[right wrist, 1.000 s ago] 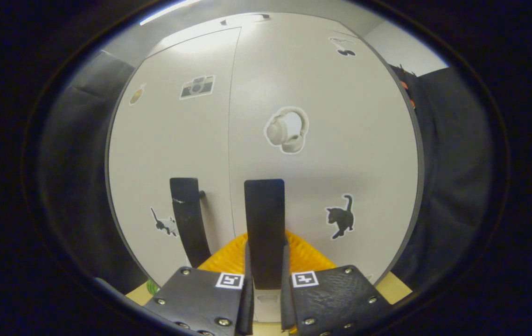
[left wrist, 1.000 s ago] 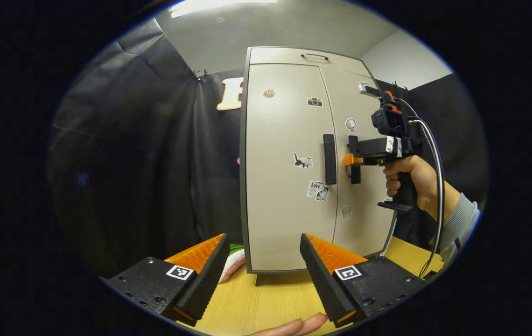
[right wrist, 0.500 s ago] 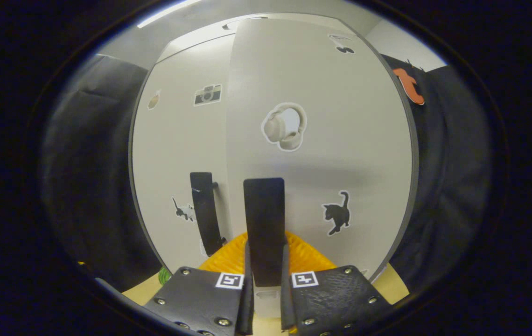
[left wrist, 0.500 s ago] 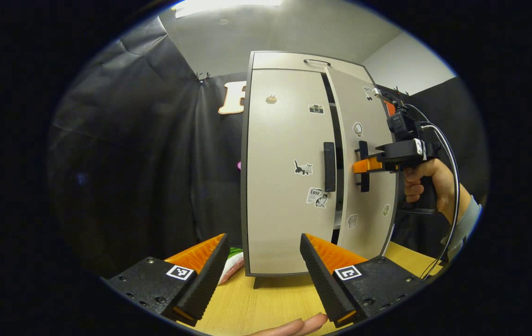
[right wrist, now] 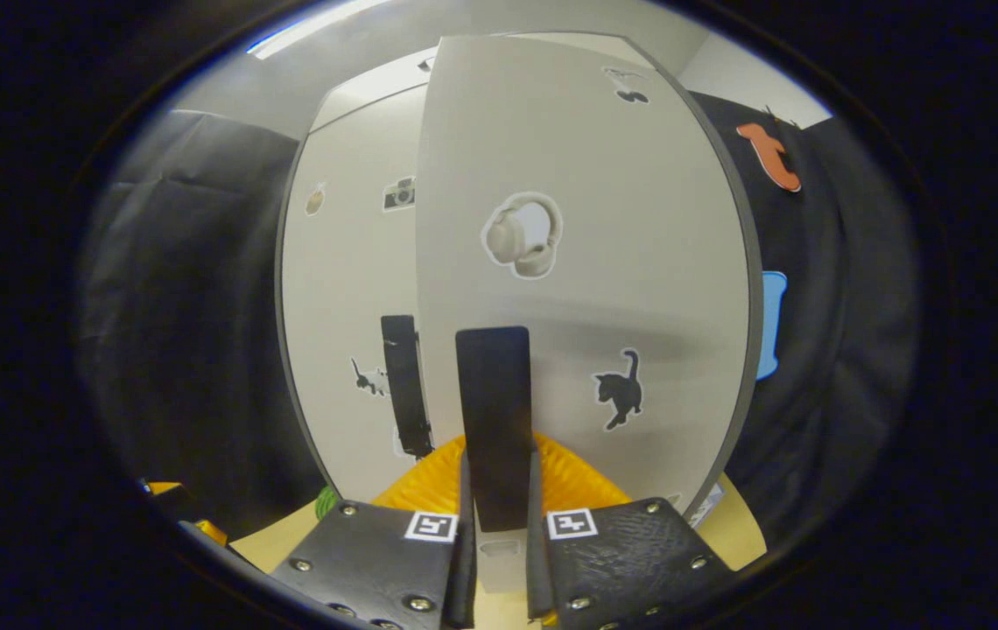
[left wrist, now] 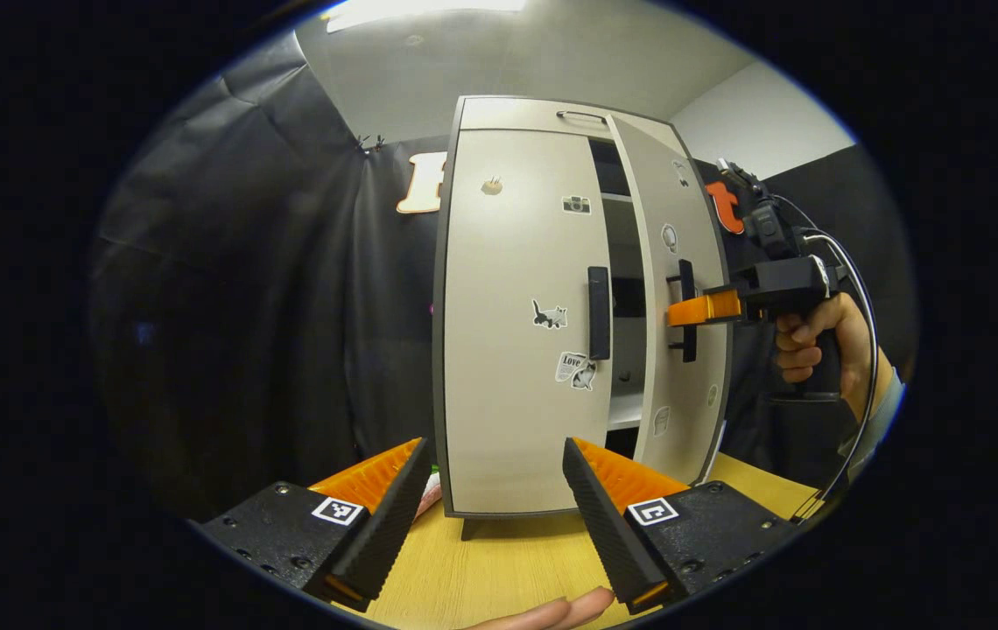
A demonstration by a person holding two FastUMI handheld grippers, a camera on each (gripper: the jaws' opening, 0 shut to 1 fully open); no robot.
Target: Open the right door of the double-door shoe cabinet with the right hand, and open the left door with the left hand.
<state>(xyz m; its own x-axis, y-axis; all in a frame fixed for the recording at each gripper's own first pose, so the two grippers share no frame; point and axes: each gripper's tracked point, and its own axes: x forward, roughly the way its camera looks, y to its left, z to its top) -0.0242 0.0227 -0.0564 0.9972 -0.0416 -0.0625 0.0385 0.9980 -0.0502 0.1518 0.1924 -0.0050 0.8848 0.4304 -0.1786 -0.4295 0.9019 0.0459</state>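
A beige double-door shoe cabinet (left wrist: 516, 289) stands on a wooden table (left wrist: 508, 569). Its right door (left wrist: 678, 262) is swung partly out, showing dark shelves behind it. My right gripper (left wrist: 685, 311) is shut on that door's black handle (right wrist: 494, 420), which stands upright between its fingers in the right gripper view. The left door (left wrist: 512, 350) is closed, its black handle (left wrist: 599, 312) free. My left gripper (left wrist: 490, 490) is open, low over the table and well short of the cabinet.
A hand (left wrist: 814, 337) and grey sleeve hold the right gripper, with a cable looping down from it. Something pink and green (left wrist: 431, 492) lies on the table by the cabinet's left foot. Fingertips (left wrist: 551, 612) show at the bottom of the left gripper view.
The right door has gone from closed to partly open, pulled outward by my right gripper on its handle. My left gripper has barely moved.
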